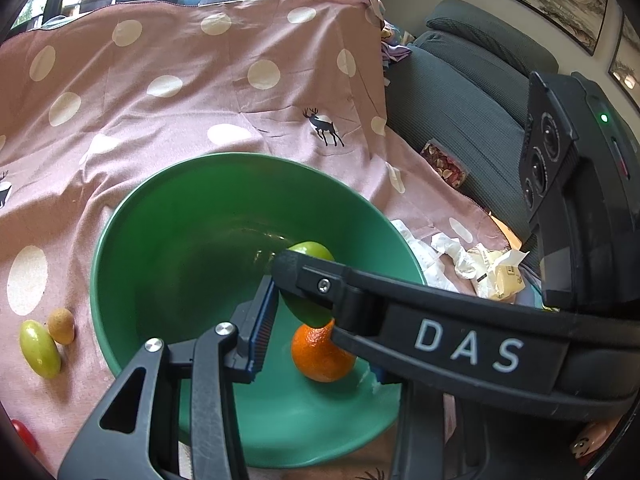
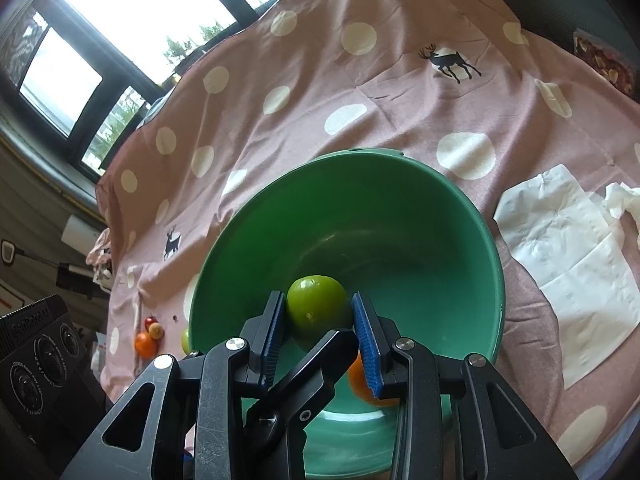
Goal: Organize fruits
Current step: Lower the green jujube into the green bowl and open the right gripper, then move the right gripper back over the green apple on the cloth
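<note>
A green bowl (image 1: 168, 240) sits on a pink dotted cloth; it also shows in the right wrist view (image 2: 420, 232). An orange (image 1: 320, 354) lies in it, partly hidden in the right wrist view (image 2: 360, 384). My right gripper (image 2: 320, 316) is shut on a round green fruit (image 2: 316, 308) and holds it over the bowl. In the left wrist view that fruit (image 1: 310, 276) shows behind the right gripper's finger. My left gripper (image 1: 316, 328) reaches into the bowl, jaws apart and empty; its right finger is hidden.
A yellow-green oval fruit (image 1: 40, 348), a tan one (image 1: 61, 325) and a red one (image 1: 24, 436) lie left of the bowl. Small fruits (image 2: 148, 336) lie by the cloth's edge. White napkins (image 2: 572, 260) and a wrapper (image 1: 496, 272) lie to the right. A grey sofa (image 1: 460, 92) stands behind.
</note>
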Demonstrator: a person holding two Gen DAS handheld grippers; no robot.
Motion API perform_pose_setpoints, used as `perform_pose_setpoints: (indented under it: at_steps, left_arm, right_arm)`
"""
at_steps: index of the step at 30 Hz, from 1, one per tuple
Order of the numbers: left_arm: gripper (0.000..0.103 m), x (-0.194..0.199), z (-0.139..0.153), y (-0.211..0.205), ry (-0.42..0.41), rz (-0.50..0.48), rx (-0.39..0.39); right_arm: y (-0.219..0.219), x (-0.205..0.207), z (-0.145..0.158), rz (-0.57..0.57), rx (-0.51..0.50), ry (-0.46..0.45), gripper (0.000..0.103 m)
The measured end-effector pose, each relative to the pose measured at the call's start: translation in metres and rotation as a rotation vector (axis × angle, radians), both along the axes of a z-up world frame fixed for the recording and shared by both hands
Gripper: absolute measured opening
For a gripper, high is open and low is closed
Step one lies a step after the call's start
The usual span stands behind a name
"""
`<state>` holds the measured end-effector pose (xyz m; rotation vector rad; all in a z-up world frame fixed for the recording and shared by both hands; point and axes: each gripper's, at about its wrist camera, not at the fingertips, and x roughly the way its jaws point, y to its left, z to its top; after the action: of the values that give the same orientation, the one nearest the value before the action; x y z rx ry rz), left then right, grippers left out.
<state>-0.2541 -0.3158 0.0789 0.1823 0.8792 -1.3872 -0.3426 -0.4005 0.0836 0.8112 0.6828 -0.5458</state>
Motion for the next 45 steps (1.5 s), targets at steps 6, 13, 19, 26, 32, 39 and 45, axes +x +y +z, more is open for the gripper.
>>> perform_pose_setpoints:
  at_steps: [6,13,19,26,32,39,45]
  left_arm:
    - [0.037,0.001,-0.003,-0.001,0.017,-0.003,0.002]
    - [0.036,0.001,-0.004,-0.002,0.017,-0.001,0.008]
    - [0.035,0.002,-0.006,-0.002,0.021,0.001,0.015]
    - [0.035,0.003,-0.006,-0.003,0.02,0.011,0.028]
    - [0.035,0.006,0.0,0.009,0.017,0.04,0.02]
    - [0.037,0.02,0.022,0.049,-0.029,0.106,-0.014]
    - [0.043,0.055,0.041,0.111,-0.053,0.271,-0.006]
  right_arm:
    - [0.0,0.002,-0.001,-0.002,-0.008,0.017,0.038]
    - [0.001,0.004,-0.001,-0.003,-0.022,0.034,0.038]
    - [0.001,0.005,-0.002,-0.004,-0.027,0.044,0.038]
    - [0.002,0.007,-0.001,-0.009,-0.035,0.057,0.038]
    - [0.007,0.006,0.004,-0.013,-0.058,0.046,0.038]
    - [0.018,0.004,0.023,-0.06,-0.157,0.057,0.038]
    - [0.033,0.015,0.037,-0.043,-0.235,0.051,0.037]
